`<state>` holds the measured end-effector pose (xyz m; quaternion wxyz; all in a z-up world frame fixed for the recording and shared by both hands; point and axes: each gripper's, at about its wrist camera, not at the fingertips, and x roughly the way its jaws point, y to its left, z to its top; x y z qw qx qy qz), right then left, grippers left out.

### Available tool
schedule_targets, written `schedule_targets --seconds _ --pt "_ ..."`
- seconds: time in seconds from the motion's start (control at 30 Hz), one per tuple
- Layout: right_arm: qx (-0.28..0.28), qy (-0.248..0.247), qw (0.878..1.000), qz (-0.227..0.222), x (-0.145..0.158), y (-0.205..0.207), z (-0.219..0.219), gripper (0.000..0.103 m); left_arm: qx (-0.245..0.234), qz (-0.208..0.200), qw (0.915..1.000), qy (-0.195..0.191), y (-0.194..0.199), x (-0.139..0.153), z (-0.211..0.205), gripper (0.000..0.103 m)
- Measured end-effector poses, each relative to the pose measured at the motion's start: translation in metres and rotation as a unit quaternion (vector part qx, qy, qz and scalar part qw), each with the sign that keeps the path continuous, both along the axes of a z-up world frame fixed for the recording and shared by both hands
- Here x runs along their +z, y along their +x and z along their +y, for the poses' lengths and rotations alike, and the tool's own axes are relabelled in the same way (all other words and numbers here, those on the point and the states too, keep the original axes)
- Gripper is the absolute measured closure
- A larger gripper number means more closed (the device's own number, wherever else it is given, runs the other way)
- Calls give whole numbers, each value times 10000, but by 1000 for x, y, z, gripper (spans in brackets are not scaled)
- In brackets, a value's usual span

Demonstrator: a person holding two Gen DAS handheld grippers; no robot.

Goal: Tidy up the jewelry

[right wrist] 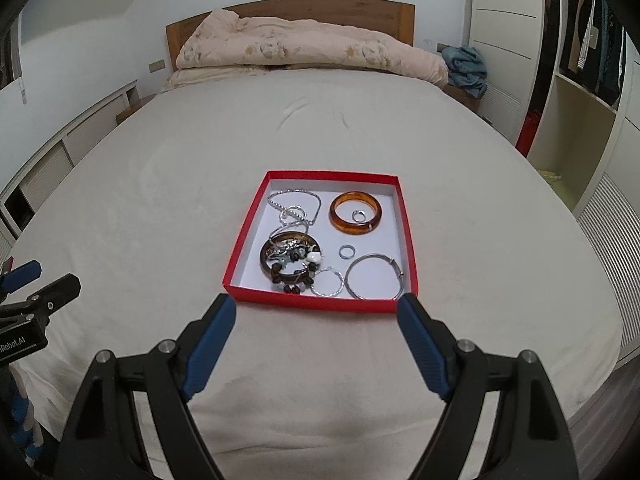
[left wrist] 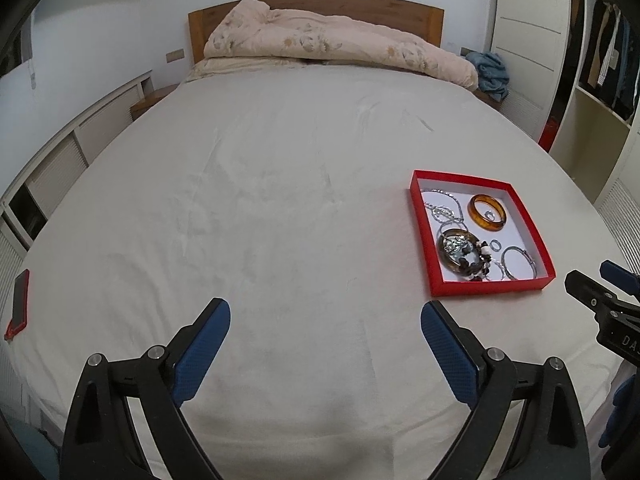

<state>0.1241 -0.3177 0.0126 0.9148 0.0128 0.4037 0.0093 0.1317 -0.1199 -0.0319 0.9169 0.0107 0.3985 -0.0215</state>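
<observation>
Right wrist view: red tray [right wrist: 244,240] lies on the bed [right wrist: 480,240] just ahead of the right gripper [right wrist: 316,312]; every piece of jewelry seen sits inside it.
Right gripper state: fingers [right wrist: 212,344] wide apart, holding nothing, tips just short of the tray's near wall.
Left gripper state: left gripper [left wrist: 325,316] also spread wide and empty, over bare sheet, with the tray off to its right.
Amber bangle [right wrist: 355,213]: rigid, smooth, probably light and slick; a small ring [right wrist: 358,216] lies inside its hoop. Best taken across the band at one side, one finger inside the hoop and one outside.
Silver bangle [right wrist: 374,276]: thin stiff wire hoop lying flat near the front right corner; likely hard to get under, so pinch the wire itself.
Twisted silver hoop [right wrist: 328,281]: thin, touching the bead pile; same pinch, with care.
Loose ring [right wrist: 346,251]: tiny, lying apart on the white floor; apt to skid or slip from broad pads.
Silver chain [right wrist: 294,206]: limp, heaped at the back left; it will drape and trail when lifted, so take it at the bunched middle.
Dark bangle [right wrist: 290,260]: rigid, with beads [right wrist: 294,270] and small pieces tangled over it; lifting it may drag the rest along.
Tray: light card, likely to slide on the sheet if nudged.
</observation>
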Motion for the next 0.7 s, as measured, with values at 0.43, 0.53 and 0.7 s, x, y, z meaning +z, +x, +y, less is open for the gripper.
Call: schedule_targets --seconds 0.43,0.53,0.7 --pt "46 -14 9999 150 -11 6 2 21 17 105 9999 -15 6 -9 5 8" --pt "40 -3 9998 172 -13 6 1 21 17 123 9999 -17 7 -10 6 8" --pt "34 -8 9997 224 -17 7 1 21 34 161 9999 -32 7 -13 8 8"
